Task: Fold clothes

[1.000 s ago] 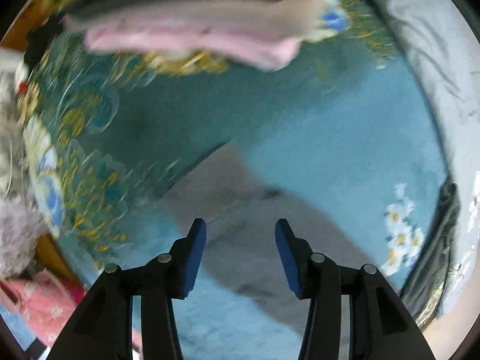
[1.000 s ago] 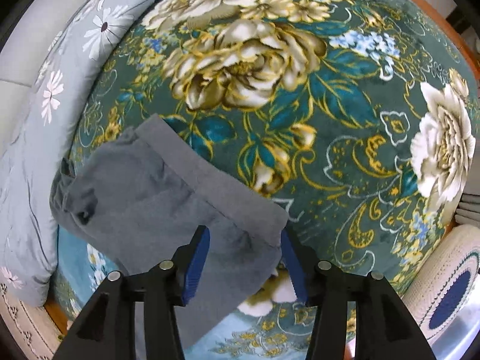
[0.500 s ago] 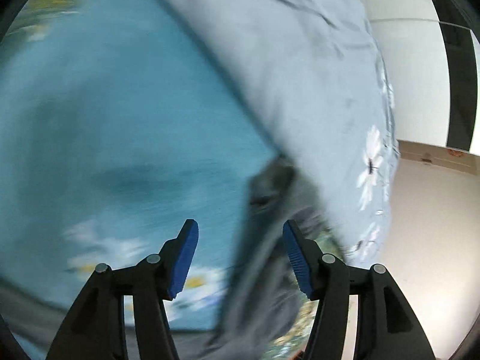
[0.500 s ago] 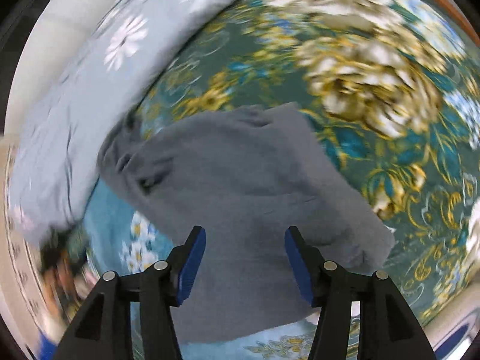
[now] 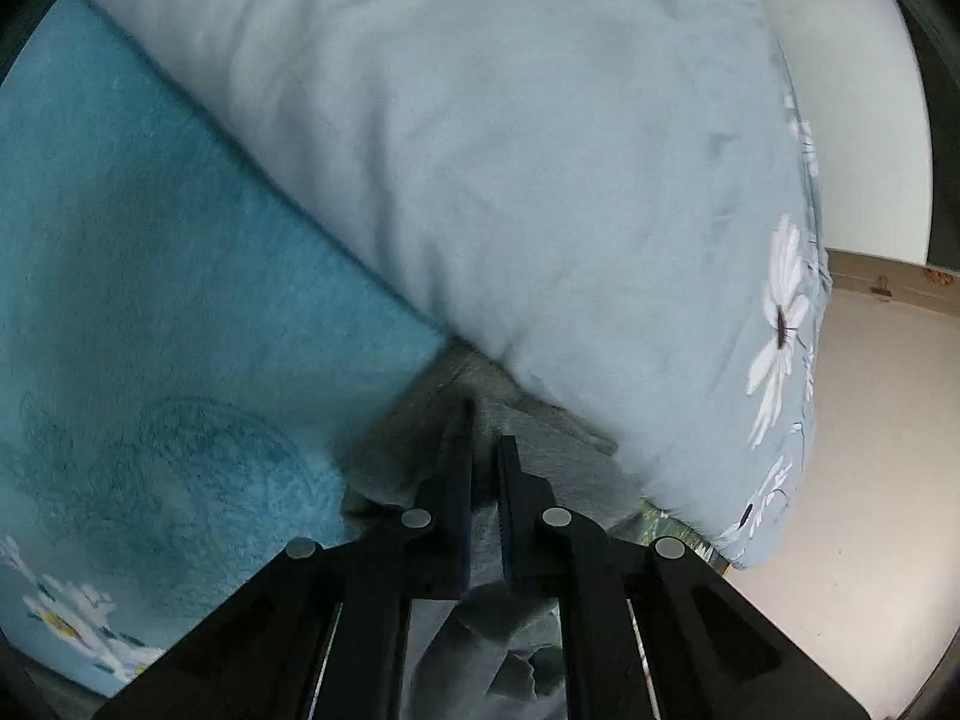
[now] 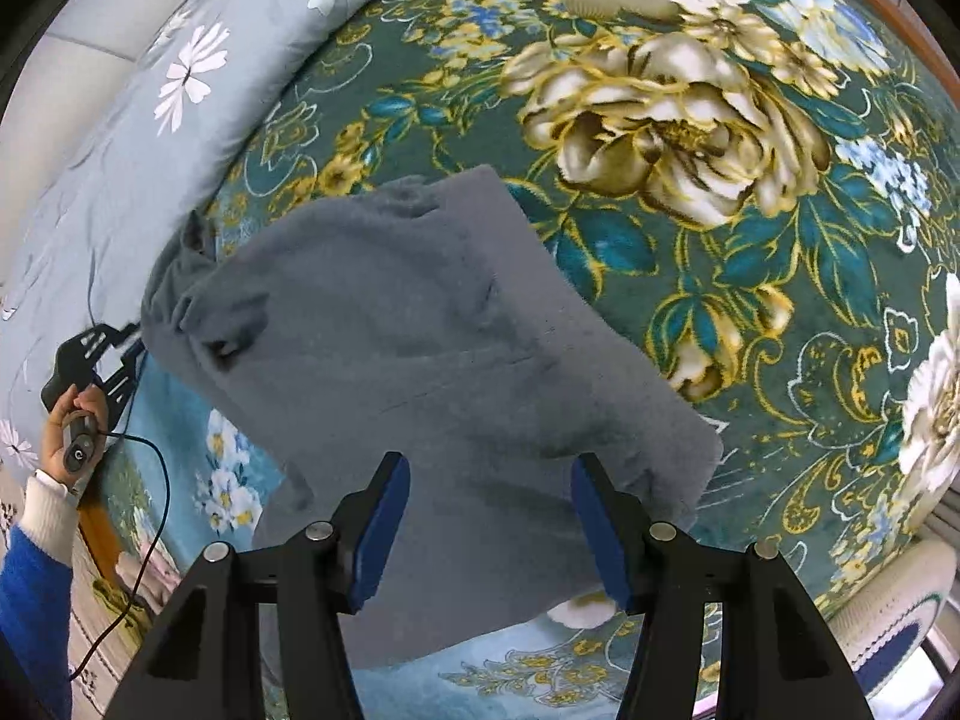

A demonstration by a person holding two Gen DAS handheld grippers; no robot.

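Grey fleece garment [image 6: 420,360] lay on the floral bed blanket [image 6: 690,252]. Your left claw [image 5: 483,468] pinched its corner beside the pillow [image 5: 510,150]; right claw [image 6: 489,516] hovered wide. Grip the opposite corner before lifting.

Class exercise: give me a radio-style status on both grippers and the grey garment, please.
Left gripper shut on grey garment at its far edge. Right gripper open, above the near edge. Pale blue pillow presses close beside the left grip.
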